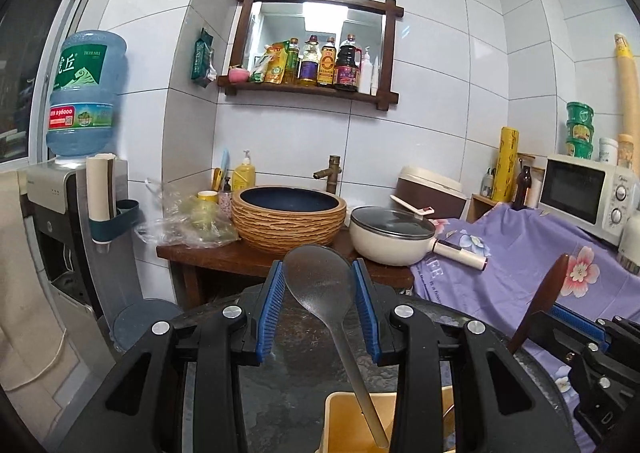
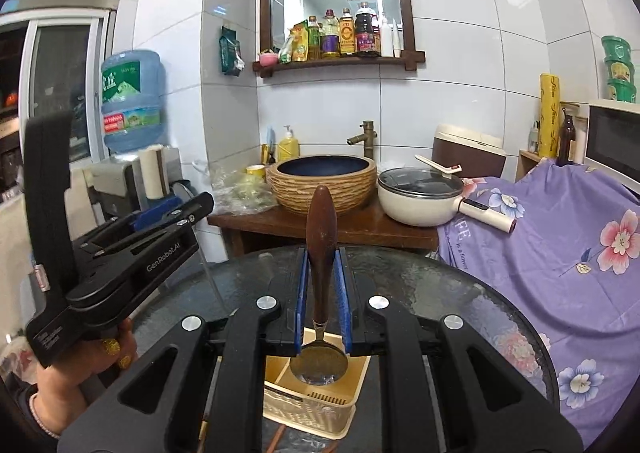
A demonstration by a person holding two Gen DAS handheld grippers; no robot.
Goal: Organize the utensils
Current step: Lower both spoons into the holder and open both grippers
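Note:
My left gripper [image 1: 318, 265] is shut on the bowl of a translucent grey spoon [image 1: 320, 285], bowl end up. Its handle slants down into the yellow utensil basket [image 1: 340, 413] at the bottom edge. My right gripper [image 2: 322, 253] is shut on a spoon's brown wooden handle [image 2: 322, 221], which stands upright. That spoon's metal bowl [image 2: 319, 359] hangs just over the yellow basket [image 2: 312, 409] on the round glass table [image 2: 440, 293]. The left gripper [image 2: 200, 205] shows at the left of the right wrist view, held by a hand. The right gripper [image 1: 560, 311] shows at the right of the left wrist view.
Behind the table, a wooden counter holds a woven basin [image 2: 322, 185] and a lidded white pot [image 2: 420, 193]. A purple floral cloth [image 2: 560, 233] covers furniture at right, under a microwave [image 1: 584, 189]. A water dispenser [image 1: 84, 93] stands at left.

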